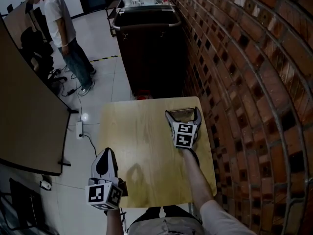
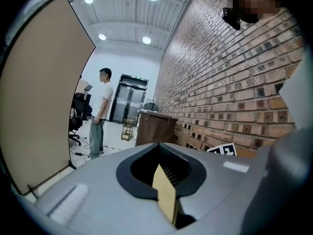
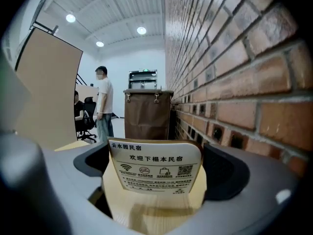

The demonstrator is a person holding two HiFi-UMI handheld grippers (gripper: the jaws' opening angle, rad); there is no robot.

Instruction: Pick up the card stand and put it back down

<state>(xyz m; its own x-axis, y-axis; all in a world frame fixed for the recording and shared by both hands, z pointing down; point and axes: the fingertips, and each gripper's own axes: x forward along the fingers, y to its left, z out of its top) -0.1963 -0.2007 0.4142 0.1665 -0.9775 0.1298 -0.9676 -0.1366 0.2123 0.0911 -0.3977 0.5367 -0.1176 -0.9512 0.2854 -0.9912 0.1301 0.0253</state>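
Left gripper (image 1: 106, 153) hangs at the near-left edge of a pale wooden table (image 1: 142, 146), its jaws drawn together with only a thin tan sliver showing in the gap between the black pads. At the far left, past a tall tan partition (image 1: 24, 116), a person (image 1: 63, 28) in a white T-shirt and jeans stands on the tiled floor. A dark brown wheeled bin (image 1: 151, 48) sits beyond the table's far edge, against the wall. Over the table's far-right part, the right gripper (image 1: 183, 112) has its jaws spread wide and set on the card stand (image 3: 155, 168), one black pad against each side edge. This printed card stand is upright between them, its face toward the gripper's camera, with the wooden tabletop showing just below it. A red brick wall (image 1: 254, 82) runs along the table's right side.
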